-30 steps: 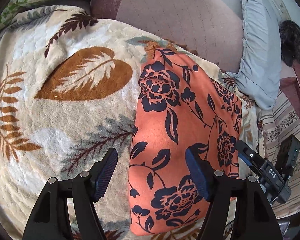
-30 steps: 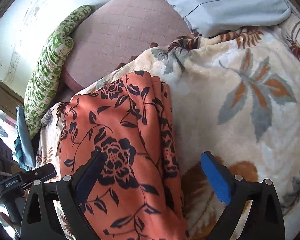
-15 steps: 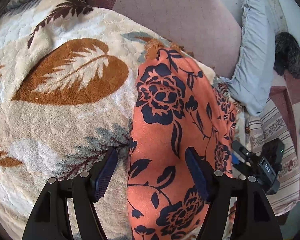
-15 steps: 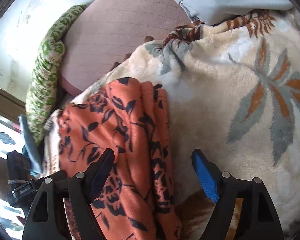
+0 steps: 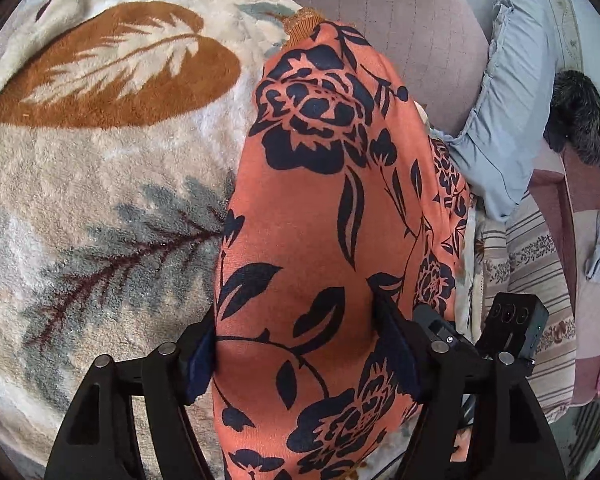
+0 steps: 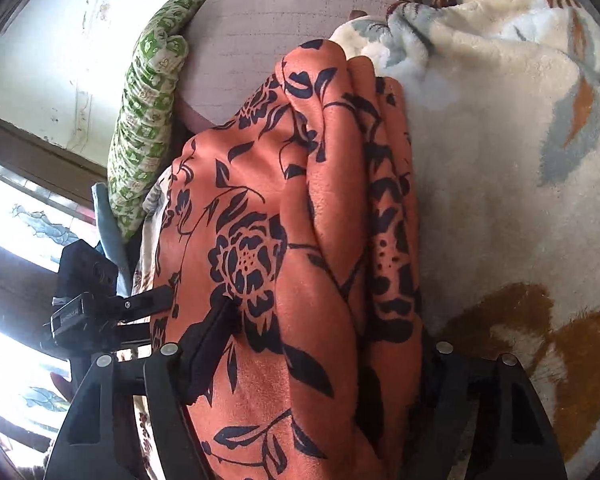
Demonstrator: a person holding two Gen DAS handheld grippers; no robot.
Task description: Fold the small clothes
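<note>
While both tongs sit low over the bed, each has its two pads spread about as wide as the folded strip of cloth between them, so neither is pinching yet, though the pads touch or nearly touch the fabric edges. Closest to the left tongs [image 5: 296, 344], the orange flowered garment [image 5: 320, 208] fills the gap between the pads and runs straight ahead, away from them, toward a ribbed cuff or hem at its far tip. Left of those tongs lies the fleece blanket [image 5: 100, 168] with its brown and grey leaves; to their right, just past the cloth, the other tool's body shows.

At the right tongs [image 6: 312, 364] the same garment bunches into several long ridges between the pads, and the layers look uneven on the blanket side. The step in hand appears to be taking hold of the near end to fold it over toward the far end. To do that well, I would close each pair squarely on all the layers at once, catching the loose ridges so none slips out, then lift both ends level and together. Beyond the garment, farther ahead, are a mauve cushion [image 6: 300, 12], a green patterned pillow [image 6: 148, 112] and a pale blue pillow [image 5: 512, 92].
</note>
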